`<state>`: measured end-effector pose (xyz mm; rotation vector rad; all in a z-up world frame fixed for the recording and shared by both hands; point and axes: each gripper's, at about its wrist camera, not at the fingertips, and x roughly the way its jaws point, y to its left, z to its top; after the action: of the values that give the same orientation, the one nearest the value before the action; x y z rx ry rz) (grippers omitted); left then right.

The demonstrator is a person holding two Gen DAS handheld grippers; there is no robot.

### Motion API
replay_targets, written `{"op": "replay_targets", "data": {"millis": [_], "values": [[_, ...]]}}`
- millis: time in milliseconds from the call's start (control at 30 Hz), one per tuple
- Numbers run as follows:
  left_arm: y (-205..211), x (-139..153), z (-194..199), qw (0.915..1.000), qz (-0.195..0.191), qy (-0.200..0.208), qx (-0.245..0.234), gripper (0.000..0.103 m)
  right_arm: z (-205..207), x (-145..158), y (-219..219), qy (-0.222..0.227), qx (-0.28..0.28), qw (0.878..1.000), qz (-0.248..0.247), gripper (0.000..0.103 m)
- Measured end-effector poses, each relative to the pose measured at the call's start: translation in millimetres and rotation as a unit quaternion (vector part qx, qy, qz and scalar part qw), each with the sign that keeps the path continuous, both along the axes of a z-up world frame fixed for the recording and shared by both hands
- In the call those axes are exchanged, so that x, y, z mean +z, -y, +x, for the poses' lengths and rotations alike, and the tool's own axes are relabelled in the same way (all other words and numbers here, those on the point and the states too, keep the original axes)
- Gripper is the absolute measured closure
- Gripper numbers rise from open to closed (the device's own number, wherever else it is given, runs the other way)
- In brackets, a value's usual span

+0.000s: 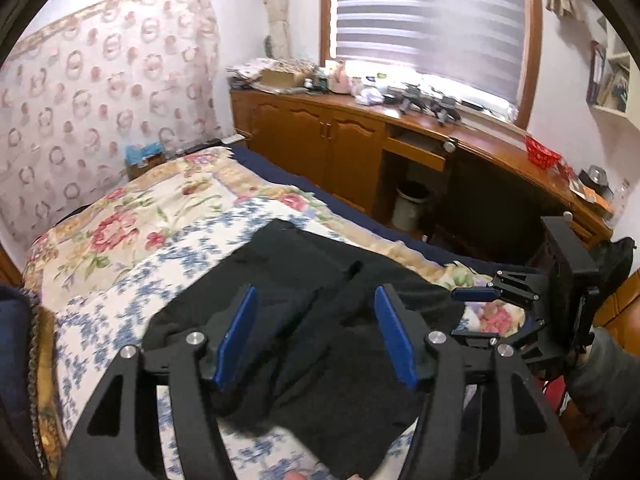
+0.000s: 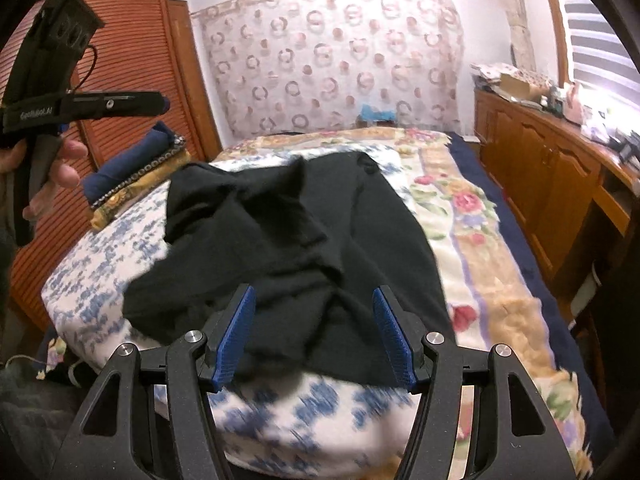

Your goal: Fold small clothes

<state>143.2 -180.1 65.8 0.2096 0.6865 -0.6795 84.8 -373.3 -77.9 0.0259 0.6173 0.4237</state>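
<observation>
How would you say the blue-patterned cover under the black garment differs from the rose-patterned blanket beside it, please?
The blue-patterned cover bears small blue sprigs on white, whereas the rose-patterned blanket shows large pink roses on cream with a tan border. The cover carries most of the crumpled black garment; the blanket lies mostly bare, toward the wooden cabinets. Both are floral and spread on the bed.

Black garment (image 2: 296,248): one, crumpled on the bed.
Grippers: two, the left gripper (image 1: 316,332) and the right gripper (image 2: 314,334), each with two blue pads.
Floral covers: two, a blue-patterned cover (image 2: 100,248) and a rose-patterned blanket (image 1: 132,216).
Folded navy cloth (image 2: 132,160): one.
Red basket (image 1: 540,152): one.
Waste bin (image 1: 410,204): one.
Window blind (image 1: 432,20): one.
</observation>
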Motion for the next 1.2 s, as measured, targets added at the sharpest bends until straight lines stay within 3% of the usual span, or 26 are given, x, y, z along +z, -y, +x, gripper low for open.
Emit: {"op": "replay_targets", "data": {"millis": [200, 433, 467, 567, 633, 667, 967, 1200], "values": [[-45, -23, 3, 0.9988, 0.007, -0.005, 0.048, 0.042, 30, 12, -32, -0.002, 0.019, 1.000, -0.003, 0.040], [-77, -64, 12, 0.9963, 0.012, -0.034, 0.078, 0.042, 76, -8, -42, -0.048, 0.002, 0.999, -0.019, 0.041], [-80, -68, 13, 0.9959, 0.011, -0.038, 0.081, 0.042, 81, -12, -41, -0.058, -0.004, 0.998, -0.021, 0.044], [-87, -80, 17, 0.9949, 0.007, -0.049, 0.088, 0.042, 87, -18, -36, -0.078, -0.006, 0.997, -0.008, 0.066], [-90, -86, 17, 0.9945, 0.005, -0.054, 0.090, 0.042, 83, -17, -35, -0.073, 0.005, 0.997, -0.001, 0.090], [-92, -89, 18, 0.9943, 0.004, -0.056, 0.091, 0.042, 80, -15, -35, -0.067, 0.007, 0.998, -0.001, 0.095], [-101, -105, 22, 0.9923, -0.006, -0.073, 0.100, 0.042, 26, 22, -8, 0.000, -0.008, 1.000, 0.021, 0.100], [-93, -123, 34, 0.9906, -0.016, -0.102, 0.090, 0.042, 19, 16, 8, -0.009, -0.032, 0.999, 0.005, 0.100]]}}
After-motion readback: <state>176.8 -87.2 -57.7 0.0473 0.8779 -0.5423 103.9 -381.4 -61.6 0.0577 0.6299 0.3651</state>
